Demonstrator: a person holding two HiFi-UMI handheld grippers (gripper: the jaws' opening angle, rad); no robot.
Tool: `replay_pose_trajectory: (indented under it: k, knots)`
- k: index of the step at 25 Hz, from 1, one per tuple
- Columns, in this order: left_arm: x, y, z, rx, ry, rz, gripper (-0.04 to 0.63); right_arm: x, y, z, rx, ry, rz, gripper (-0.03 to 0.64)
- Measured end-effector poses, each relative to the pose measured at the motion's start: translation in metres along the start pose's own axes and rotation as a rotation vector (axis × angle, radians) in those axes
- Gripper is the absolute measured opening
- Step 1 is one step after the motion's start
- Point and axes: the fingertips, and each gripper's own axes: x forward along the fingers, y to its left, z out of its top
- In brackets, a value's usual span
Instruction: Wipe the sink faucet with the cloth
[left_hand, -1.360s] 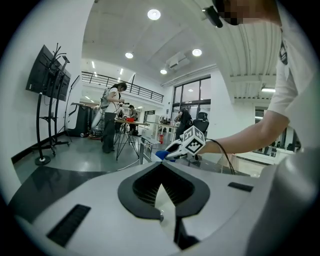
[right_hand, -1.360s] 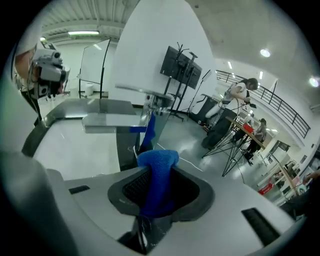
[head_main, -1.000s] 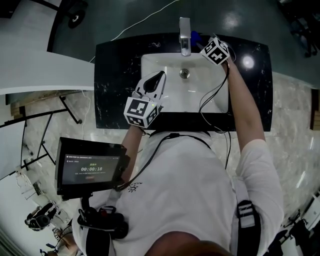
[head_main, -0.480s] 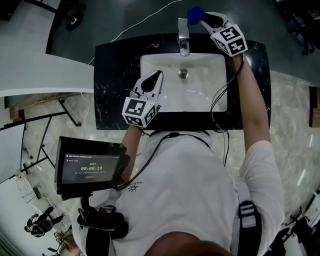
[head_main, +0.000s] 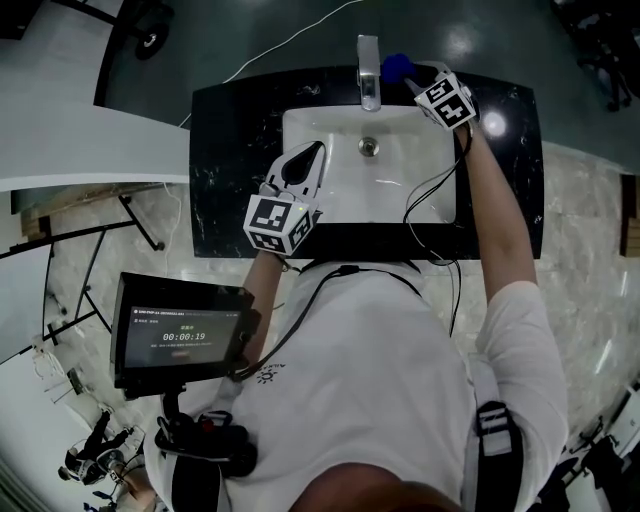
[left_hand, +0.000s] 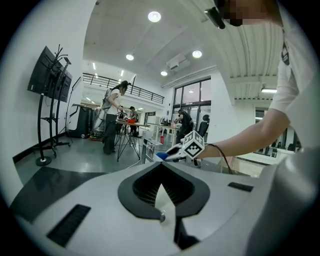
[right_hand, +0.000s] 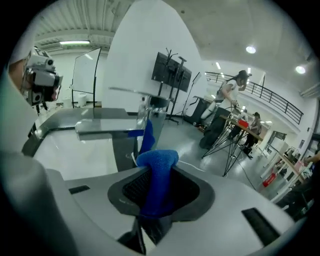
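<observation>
The right gripper clamps the blue cloth just beside the faucet — the left gripper, jaws together and empty, hovers over the sink.

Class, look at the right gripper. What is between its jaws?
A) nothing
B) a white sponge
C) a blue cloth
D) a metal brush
C: the right gripper view shows the right gripper clamped on a blue cloth, which sticks up out of its jaws beside the faucet.
</observation>
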Motion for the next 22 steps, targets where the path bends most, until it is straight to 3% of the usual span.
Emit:
replay_pose_trajectory:
  k: [5,16,19,22]
  knots:
    - [0.0,0.001,0.0,-0.004,0.0,0.005,-0.002,0.025,0.032,-0.004,-0.054,0.045,0.064,0.101]
    - [-0.003,0.005,-0.001,-0.025,-0.005,0.015,-0.002,-0.027,-0.012,0.095,-0.126,-0.197,-0.044,0.101]
    - [-0.001,0.003,0.001,-0.019,-0.008,0.007,-0.002,-0.052,-0.019,0.112,-0.028,-0.317,-0.044,0.101]
    - [0.001,0.002,0.002,-0.017,-0.009,0.003,-0.002,-0.066,-0.02,0.091,0.11,-0.363,-0.033,0.101]
